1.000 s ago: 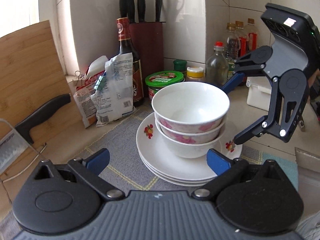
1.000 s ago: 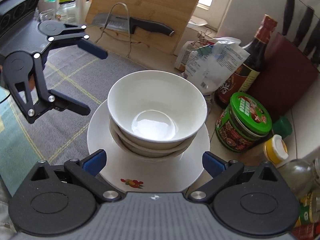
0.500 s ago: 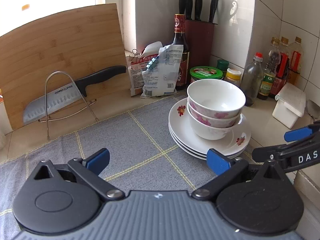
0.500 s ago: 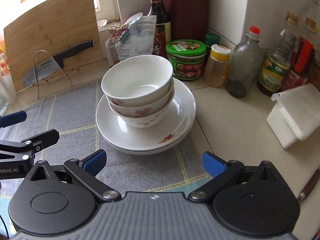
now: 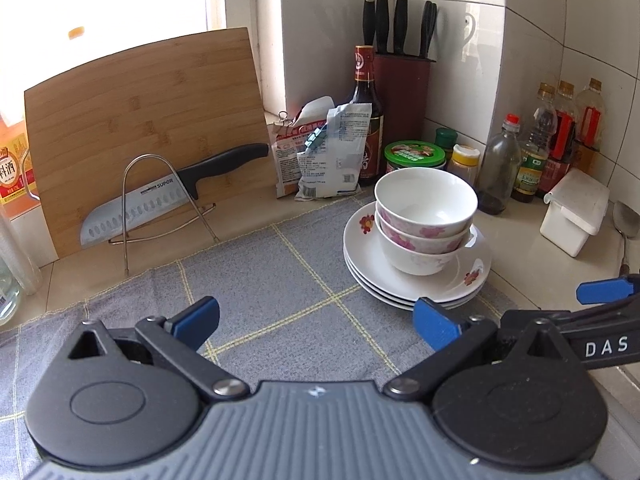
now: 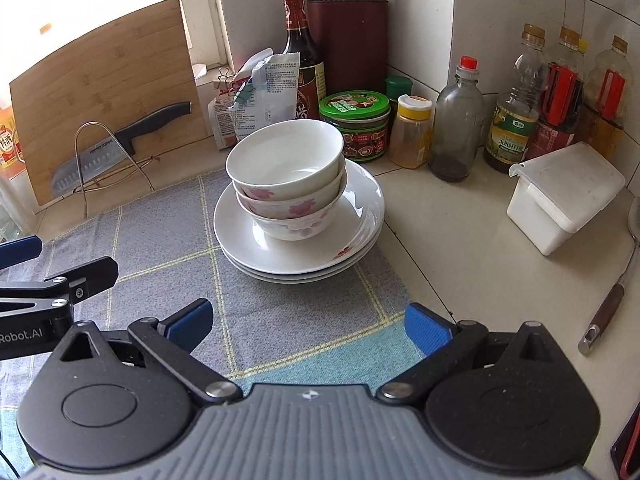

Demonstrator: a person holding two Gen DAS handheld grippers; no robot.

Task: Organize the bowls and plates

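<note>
- The bowls (image 5: 426, 216), three nested with pink flowers on the sides, sit on the plates (image 5: 416, 276), right of centre in the left wrist view and just above centre in the right wrist view.
- The plates are a stack of three, white with small red flowers, resting on the far right corner of the mat (image 5: 280, 280), a grey cloth with yellow lines that fills the middle of both views.
- The left gripper (image 5: 316, 322) hangs at the bottom of its own view, blue pads spread wide and holding nothing, well short of the plates.
- The right gripper (image 6: 308, 322) is likewise at the bottom of its view, pads spread wide and empty, above the near edge of the mat.
- Each gripper also pokes into the other's view from the side edge, low down.
- A board (image 5: 144, 128) leans against the wall in the upper left, with a knife (image 5: 168, 196) propped on a wire rack (image 5: 160, 200) in front of it.
- Behind the bowls, top centre, stand a dark bottle (image 6: 302, 56), a knife block (image 6: 348, 36), some packets (image 6: 260, 100) and a green-lidded jar (image 6: 356, 124).
- Further right sit more bottles (image 6: 516, 108) and a white box (image 6: 564, 196).
- A ladle (image 6: 612, 300) lies on the counter (image 6: 460, 260) at the right edge.
</note>
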